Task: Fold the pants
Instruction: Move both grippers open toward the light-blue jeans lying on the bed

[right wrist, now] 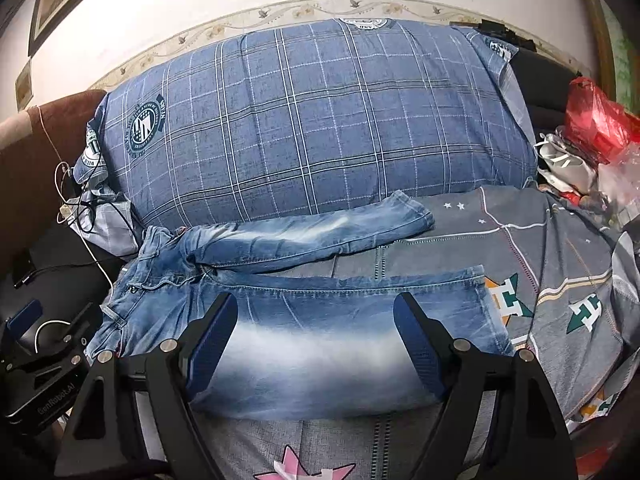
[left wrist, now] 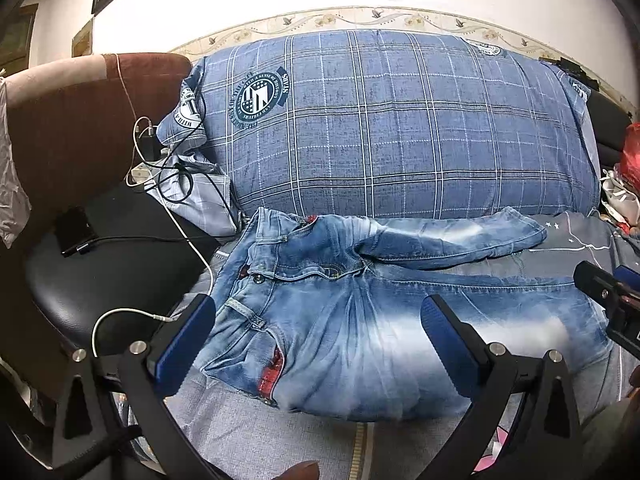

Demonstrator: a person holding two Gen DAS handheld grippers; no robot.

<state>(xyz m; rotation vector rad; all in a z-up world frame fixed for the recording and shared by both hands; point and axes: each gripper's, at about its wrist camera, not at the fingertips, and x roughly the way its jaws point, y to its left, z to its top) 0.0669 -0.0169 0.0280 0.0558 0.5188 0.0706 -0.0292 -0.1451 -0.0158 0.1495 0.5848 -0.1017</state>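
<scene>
1. We see the jeans [left wrist: 340,320] spread flat on the grey bedsheet [right wrist: 560,248], filling the lower middle of both frames. Just behind them, a big blue plaid pillow [right wrist: 312,120] takes up the centre.

2. Their long axis runs left to right across the pictures. The waistband [left wrist: 256,276] sits at centre left, beside the black chair [left wrist: 100,280] with its cables. The legs run out toward the right.

3. The legs part in a narrow V. The far leg [right wrist: 312,232] lies against the foot of the pillow; the near leg [right wrist: 360,320] lies closest to us, its hem [right wrist: 488,304] at right of centre in the right wrist view.

4. Our left gripper [left wrist: 320,336] is spread wide and holds nothing. It hovers over the seat and hip area, so it is the nearer one to the waistband.

5. Our right gripper [right wrist: 316,344] is likewise spread wide and empty, poised over the middle of the near leg. It is the nearer one to the hem.

6. We judge that no fold has been made yet. Likely the near leg's lower edge must be pinched at both ends and carried up-frame onto the far leg, across the long axis.
</scene>
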